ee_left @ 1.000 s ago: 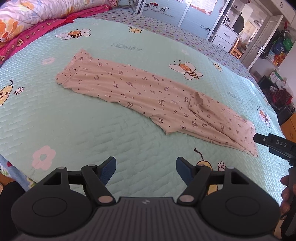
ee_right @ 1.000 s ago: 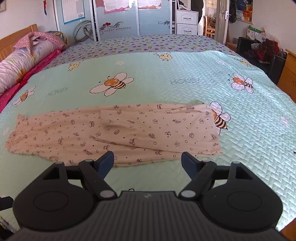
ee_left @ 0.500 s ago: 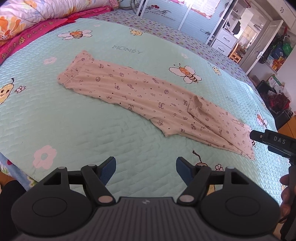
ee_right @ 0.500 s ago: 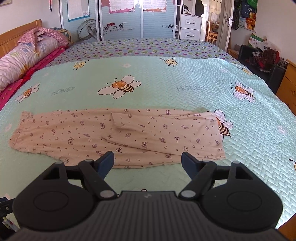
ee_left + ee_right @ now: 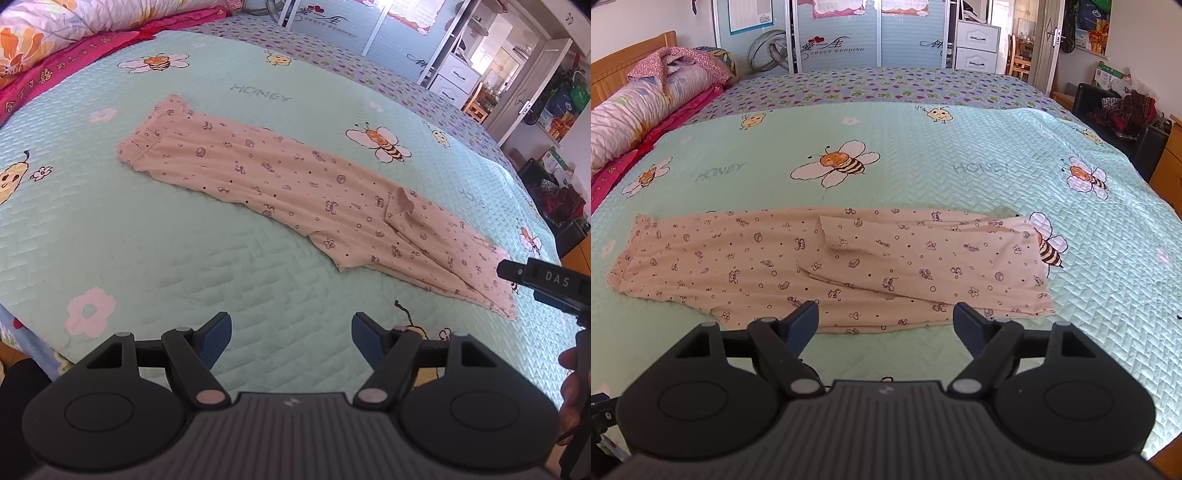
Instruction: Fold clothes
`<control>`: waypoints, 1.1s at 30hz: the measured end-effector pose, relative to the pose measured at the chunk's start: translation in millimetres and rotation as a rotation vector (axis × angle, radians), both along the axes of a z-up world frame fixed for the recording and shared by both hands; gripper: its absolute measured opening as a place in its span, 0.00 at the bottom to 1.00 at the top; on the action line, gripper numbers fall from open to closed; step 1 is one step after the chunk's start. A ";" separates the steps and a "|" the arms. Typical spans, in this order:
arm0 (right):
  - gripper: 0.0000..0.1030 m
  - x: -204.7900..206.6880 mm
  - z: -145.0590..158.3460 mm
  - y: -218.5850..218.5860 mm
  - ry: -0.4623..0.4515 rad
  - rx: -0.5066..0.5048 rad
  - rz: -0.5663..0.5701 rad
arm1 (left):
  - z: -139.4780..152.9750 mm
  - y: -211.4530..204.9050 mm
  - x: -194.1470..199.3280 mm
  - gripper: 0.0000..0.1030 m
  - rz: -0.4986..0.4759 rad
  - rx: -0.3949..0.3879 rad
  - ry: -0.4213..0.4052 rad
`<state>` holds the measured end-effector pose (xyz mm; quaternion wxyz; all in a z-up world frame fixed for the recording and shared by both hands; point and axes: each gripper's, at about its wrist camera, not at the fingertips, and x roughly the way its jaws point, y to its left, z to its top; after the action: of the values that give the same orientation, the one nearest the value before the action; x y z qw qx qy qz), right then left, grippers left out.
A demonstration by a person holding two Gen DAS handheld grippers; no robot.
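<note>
A mint bee-print bed (image 5: 923, 147) filled the frame; the pink trousers (image 5: 820, 266) lay mid-frame, wardrobe doors (image 5: 834, 33) at the top. Left tongs (image 5: 291, 332) and right tongs (image 5: 885, 320) gaped empty.

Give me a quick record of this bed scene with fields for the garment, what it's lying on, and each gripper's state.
garment: beige printed pajama pants, laid flat, one leg end folded back over itself
surface: mint green bee-print quilt
left gripper: open, empty, over the quilt short of the pants
right gripper: open, empty, at the near edge of the pants
folding: barely begun
</note>
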<state>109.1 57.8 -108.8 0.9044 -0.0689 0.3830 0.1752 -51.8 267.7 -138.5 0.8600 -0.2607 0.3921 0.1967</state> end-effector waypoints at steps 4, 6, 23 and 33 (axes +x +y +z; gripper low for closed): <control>0.78 5.1 -20.7 -2.9 0.021 0.020 0.018 | -7.9 12.6 2.5 0.72 0.030 0.012 0.014; 0.78 7.5 -37.9 -7.7 0.040 0.054 0.030 | -13.9 24.1 3.3 0.72 0.064 0.034 0.026; 0.78 -22.5 -91.2 35.7 0.013 0.247 0.241 | -66.5 148.0 7.6 0.72 0.322 0.013 0.061; 0.78 -20.7 -117.1 131.3 -0.099 0.131 0.416 | -62.0 175.6 9.3 0.72 0.360 -0.044 0.011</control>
<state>88.4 189.1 -225.9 0.8689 -0.0963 0.3036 0.3790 -42.5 443.3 -200.5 0.8029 -0.3442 0.3479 0.3403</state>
